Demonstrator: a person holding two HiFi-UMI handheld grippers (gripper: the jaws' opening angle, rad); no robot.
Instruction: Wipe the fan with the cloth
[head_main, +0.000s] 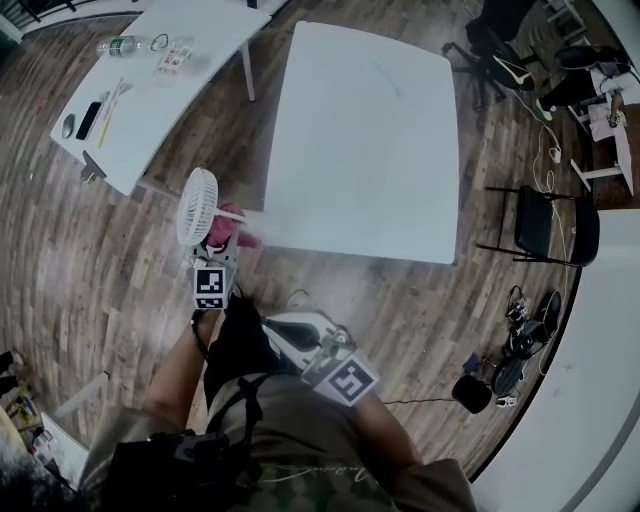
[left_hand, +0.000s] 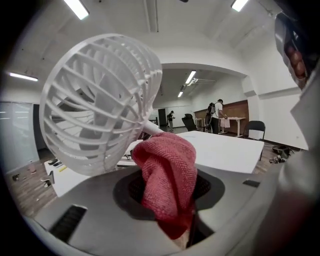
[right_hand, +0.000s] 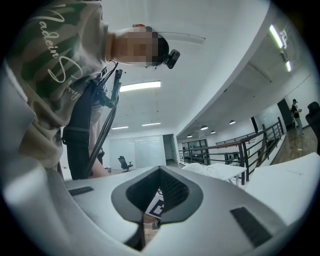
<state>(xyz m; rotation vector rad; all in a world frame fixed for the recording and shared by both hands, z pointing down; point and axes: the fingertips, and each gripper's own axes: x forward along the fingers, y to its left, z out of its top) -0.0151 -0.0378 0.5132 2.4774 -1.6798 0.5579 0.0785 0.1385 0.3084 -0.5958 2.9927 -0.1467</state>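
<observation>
1. Left claw (head_main: 222, 252): jaws partway closed on a red cloth (left_hand: 167, 175). The cloth bunches up out of the jaws and a fold hangs down between them.
2. Fan (left_hand: 100, 100): white, with a round caged head. It sits just above the left claw and to its left, held in the air. Its stem runs down behind the cloth. I cannot tell whether the pads clamp the stem as well as the cloth. Nothing else carries the fan, so it probably rides in the same grip.
3. Right claw (right_hand: 159, 197): jaws together, nothing between them. It is held low against the person's body, behind and to the right of the left claw, well apart from the fan.
4. White table (head_main: 360, 140): lies beyond the left claw; the fan does not rest on it.
5. Step in hand, as judged: preparation, with no wiping stroke under way. Cloth and fan sit together at one claw, so the cloth cannot travel over the cage.
6. Next move, as judged: the right claw must open and take either the stem or the cloth, so the two can move against each other.
7. View differences:
   - The left gripper view alone shows the cloth in the jaws and the stem passing behind it.
   - The head view alone shows both claws at once and the fan clear of the table.
   - The right gripper view shows its own closed jaws and the person's torso, but no fan.
</observation>
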